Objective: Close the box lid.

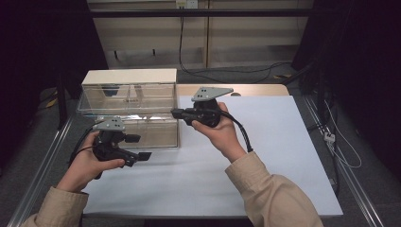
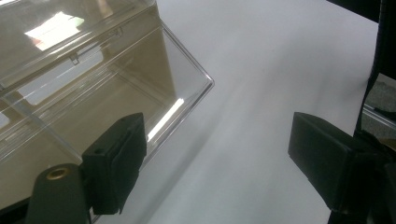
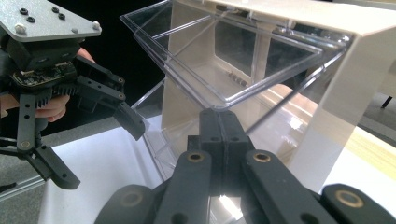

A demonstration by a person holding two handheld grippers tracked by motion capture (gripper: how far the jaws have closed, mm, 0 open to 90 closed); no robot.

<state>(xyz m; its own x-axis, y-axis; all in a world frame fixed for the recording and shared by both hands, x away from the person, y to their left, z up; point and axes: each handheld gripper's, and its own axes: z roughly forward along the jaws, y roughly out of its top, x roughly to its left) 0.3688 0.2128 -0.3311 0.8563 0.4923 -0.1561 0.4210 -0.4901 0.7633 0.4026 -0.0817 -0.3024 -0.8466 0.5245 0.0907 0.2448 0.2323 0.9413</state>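
High view: clear box at table's left rear, long axis left-right, white panel behind; upper drawer pulled forward. Right claw at drawer's right front corner; left claw near box's lower front, apart from it

Right claw view: jaws pressed together, tips at drawer corner, grip on rim unclear; small dark item inside drawer; left claw beside box, spread

Left claw view: jaws wide, nothing between, box corner pointing toward bare white table
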